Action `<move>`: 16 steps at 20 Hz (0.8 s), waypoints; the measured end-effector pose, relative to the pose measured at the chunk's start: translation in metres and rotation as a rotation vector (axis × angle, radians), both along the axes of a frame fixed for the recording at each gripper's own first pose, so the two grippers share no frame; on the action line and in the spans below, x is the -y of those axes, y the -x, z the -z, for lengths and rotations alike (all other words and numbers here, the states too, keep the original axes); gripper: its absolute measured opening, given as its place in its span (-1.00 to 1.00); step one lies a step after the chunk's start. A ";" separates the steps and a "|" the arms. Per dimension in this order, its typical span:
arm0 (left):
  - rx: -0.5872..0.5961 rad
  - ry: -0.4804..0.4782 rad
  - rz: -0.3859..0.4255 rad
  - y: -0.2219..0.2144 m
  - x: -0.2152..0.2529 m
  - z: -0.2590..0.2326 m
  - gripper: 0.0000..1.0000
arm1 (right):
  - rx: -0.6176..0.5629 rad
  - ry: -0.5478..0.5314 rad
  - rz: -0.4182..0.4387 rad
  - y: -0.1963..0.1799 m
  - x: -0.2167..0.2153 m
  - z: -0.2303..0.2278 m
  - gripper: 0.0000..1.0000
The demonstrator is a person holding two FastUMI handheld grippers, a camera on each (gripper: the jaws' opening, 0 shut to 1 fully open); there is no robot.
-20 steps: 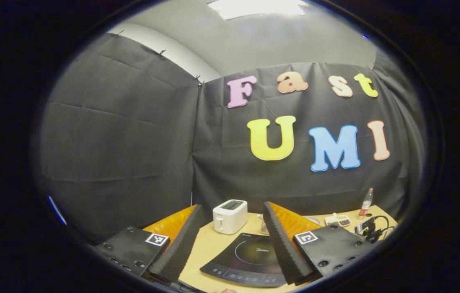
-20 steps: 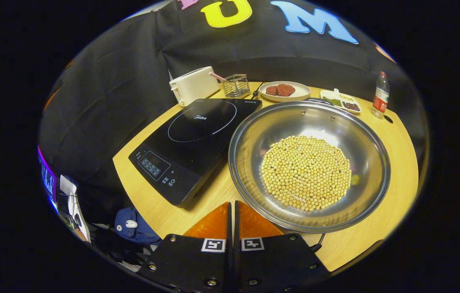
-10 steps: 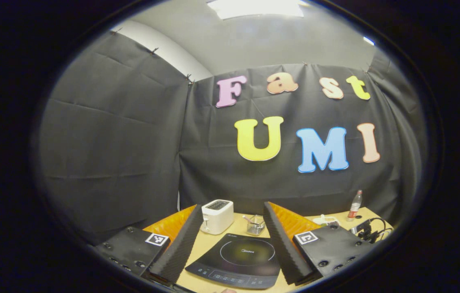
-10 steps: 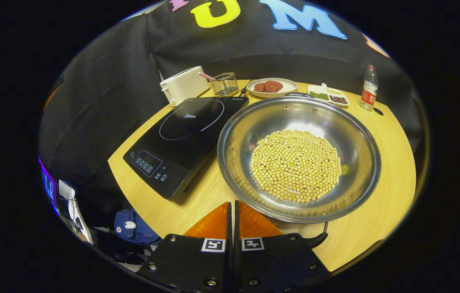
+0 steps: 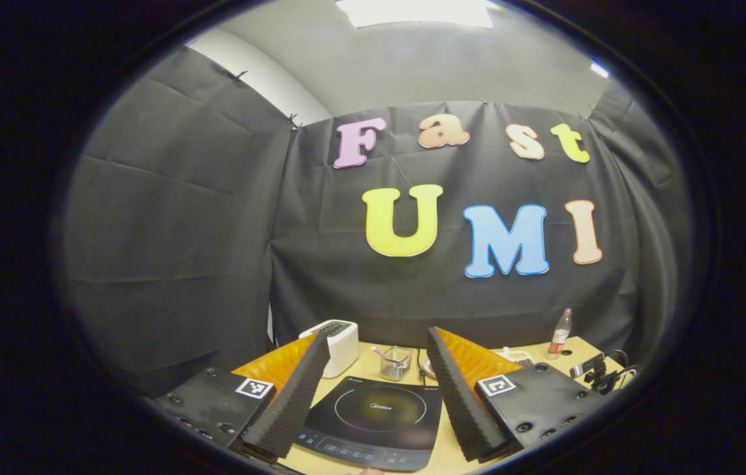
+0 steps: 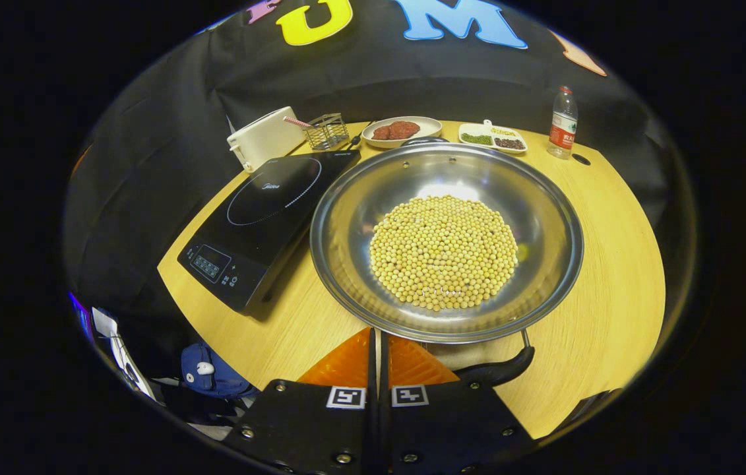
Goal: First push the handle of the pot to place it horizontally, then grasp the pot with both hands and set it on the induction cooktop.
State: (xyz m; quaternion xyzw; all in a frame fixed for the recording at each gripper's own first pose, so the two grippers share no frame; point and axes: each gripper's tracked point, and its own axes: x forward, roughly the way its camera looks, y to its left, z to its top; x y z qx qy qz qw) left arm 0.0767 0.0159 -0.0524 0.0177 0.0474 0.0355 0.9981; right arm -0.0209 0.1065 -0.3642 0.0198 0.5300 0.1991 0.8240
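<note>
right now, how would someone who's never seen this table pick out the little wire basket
Start at the black induction cooktop on the left of the wooden table. Past its far edge, between the white toaster and the plate of reddish patties, stands the wire basket. It alone is see-through dark mesh, with a pink-striped stick poking out.

A wide steel pot [image 6: 445, 241] of soybeans crowds the middle of the round wooden table [image 6: 617, 264], its rim touching or just overlapping the induction cooktop [image 6: 260, 221] on its left, so no gap for a gripper shows between them. Bare tabletop lies open to the pot's right and along its near side, where only the black handle [image 6: 498, 371] juts out. Behind the pot, a toaster [image 6: 266, 137], wire basket [image 6: 325, 130], plate [image 6: 401, 130], divided dish [image 6: 493, 138] and bottle [image 6: 562, 123] line the table's far edge.
</note>
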 end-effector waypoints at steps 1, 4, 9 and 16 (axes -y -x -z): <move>-0.002 0.001 0.005 -0.001 0.002 0.000 0.87 | -0.002 0.009 0.002 -0.002 0.004 0.000 -0.99; -0.001 -0.001 0.014 -0.006 0.009 0.001 0.89 | -0.006 0.038 -0.004 -0.001 0.015 0.001 -0.99; -0.003 0.001 0.026 -0.010 0.020 0.003 0.89 | -0.002 0.101 -0.033 -0.004 0.038 0.004 -0.99; -0.008 0.009 0.034 -0.014 0.034 0.007 0.87 | 0.000 0.165 -0.048 -0.010 0.068 0.008 -0.99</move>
